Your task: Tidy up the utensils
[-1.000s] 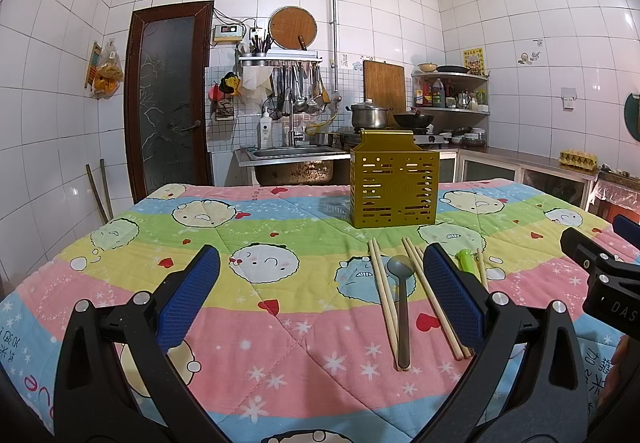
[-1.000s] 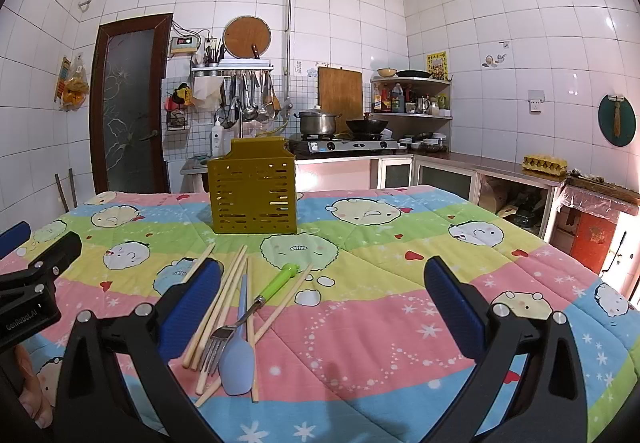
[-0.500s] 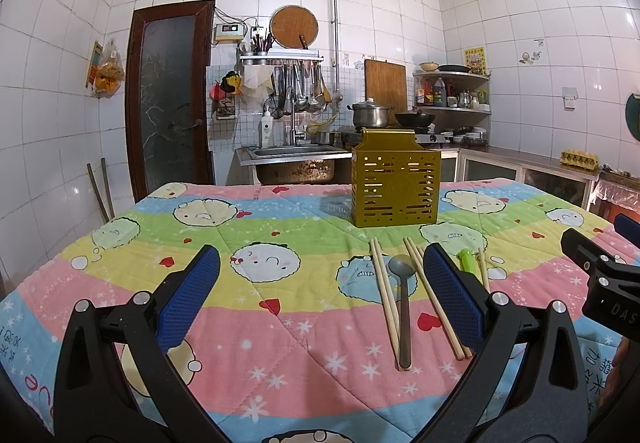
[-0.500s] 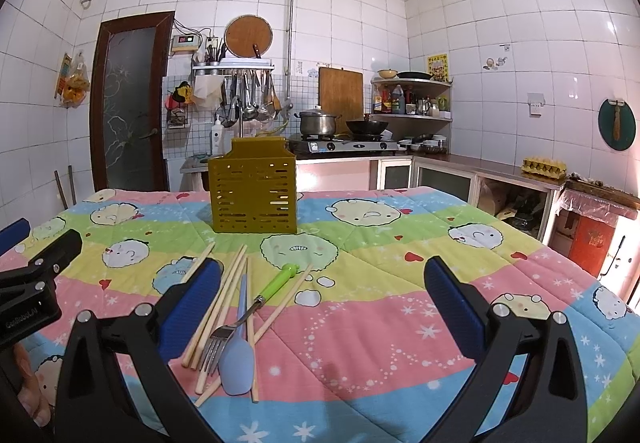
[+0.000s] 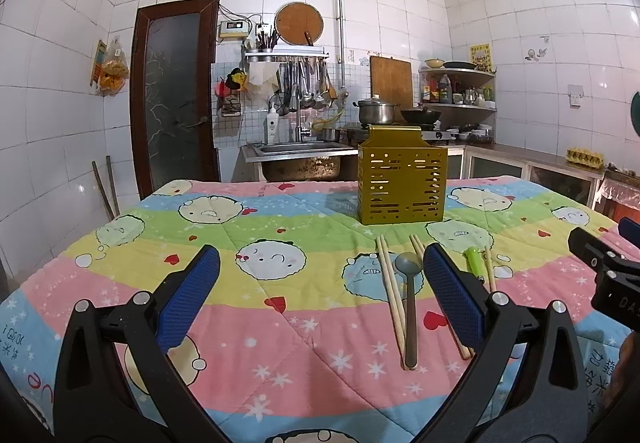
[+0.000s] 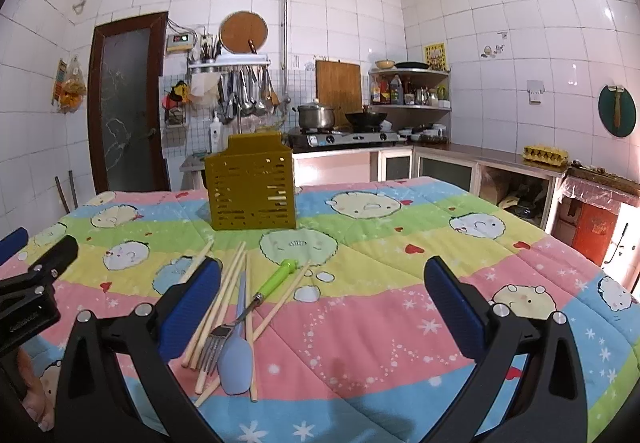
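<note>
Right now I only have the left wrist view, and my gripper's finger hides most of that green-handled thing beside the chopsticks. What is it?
Observer: A fork. Its green handle points toward the yellow utensil holder and its tines point back toward you.
Operator: Is it lying free?
Observer: No, its metal neck crosses over a chopstick.
Operator: And the right gripper, is it open?
Observer: The right gripper is open, with nothing between its fingers.
</note>
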The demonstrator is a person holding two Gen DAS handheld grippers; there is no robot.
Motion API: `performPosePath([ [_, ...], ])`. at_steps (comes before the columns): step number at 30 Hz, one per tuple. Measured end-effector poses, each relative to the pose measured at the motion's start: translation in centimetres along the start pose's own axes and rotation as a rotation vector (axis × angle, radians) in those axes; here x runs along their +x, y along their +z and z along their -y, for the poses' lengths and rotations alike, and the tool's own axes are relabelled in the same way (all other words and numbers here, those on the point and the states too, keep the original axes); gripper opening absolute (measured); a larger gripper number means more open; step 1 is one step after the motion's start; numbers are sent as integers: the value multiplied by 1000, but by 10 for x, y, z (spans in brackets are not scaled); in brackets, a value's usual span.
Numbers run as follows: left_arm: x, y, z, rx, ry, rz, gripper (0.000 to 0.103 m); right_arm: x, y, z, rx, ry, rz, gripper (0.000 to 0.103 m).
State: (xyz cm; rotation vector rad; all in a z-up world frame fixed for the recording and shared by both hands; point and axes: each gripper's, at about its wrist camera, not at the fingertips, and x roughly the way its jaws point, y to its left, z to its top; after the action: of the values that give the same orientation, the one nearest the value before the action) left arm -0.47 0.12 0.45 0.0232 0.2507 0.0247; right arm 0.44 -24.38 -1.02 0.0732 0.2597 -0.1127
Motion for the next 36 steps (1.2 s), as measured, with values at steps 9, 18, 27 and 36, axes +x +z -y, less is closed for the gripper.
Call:
performPosePath([
  [9,26,16,1,38,-26,-91,98,24,7,-2,0,-7,-119,99],
  [18,89,48,-4,51,-83,-256,98,76,30,-7,-24,-40,-218,99],
  [27,159,71,5,29,-168,-369,98,142,39,-4,2,-110,-393,99],
  [36,213,31,20,35,-173,-556,98,181,6,-1,36,-142,-537,99],
])
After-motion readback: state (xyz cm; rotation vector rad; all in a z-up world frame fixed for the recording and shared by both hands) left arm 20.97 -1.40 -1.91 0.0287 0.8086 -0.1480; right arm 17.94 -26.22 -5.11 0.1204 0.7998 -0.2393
